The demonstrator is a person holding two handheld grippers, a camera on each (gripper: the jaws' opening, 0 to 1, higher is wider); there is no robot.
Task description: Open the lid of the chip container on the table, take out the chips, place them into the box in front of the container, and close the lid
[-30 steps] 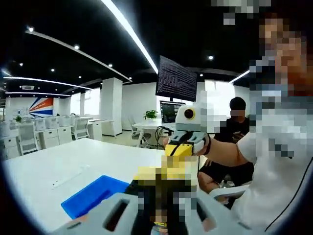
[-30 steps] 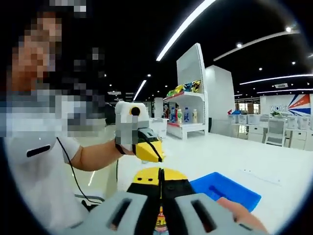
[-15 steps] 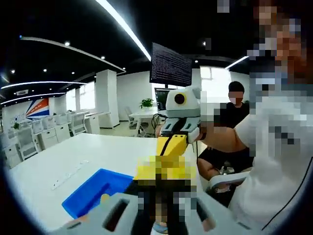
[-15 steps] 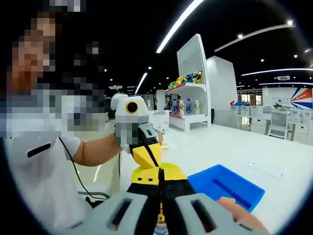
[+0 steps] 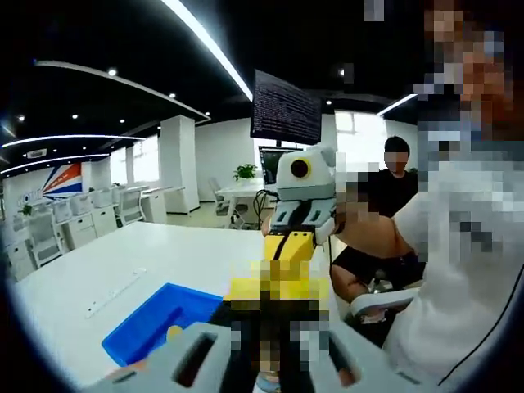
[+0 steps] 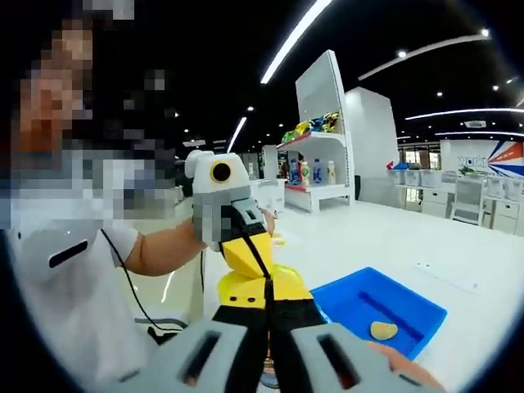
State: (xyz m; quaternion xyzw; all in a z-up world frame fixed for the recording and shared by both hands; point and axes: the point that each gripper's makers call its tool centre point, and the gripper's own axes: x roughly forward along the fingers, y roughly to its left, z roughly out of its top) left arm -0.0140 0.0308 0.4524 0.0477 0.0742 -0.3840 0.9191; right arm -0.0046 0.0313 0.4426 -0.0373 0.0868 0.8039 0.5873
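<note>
A blue box lies on the white table with one pale chip in it; in the left gripper view the same blue box and chip sit low on the left. My right gripper has its black, yellow-tipped jaws pressed together, and I see nothing between them. My left gripper comes in from the left on a person's hand, its yellow jaws closed and its tips touching the right gripper's tips. Seen from the left gripper view, the right gripper points down at my left gripper, whose tips are blurred.
A person holding the grippers stands close beside the table. Another person sits behind, near a desk with screens. Shelves with goods and rows of desks stand far off. The table stretches bare beyond the box.
Over the second both grippers tipped downward and came together tip to tip above the table. The box came further into both views, and the chip inside it now shows.
</note>
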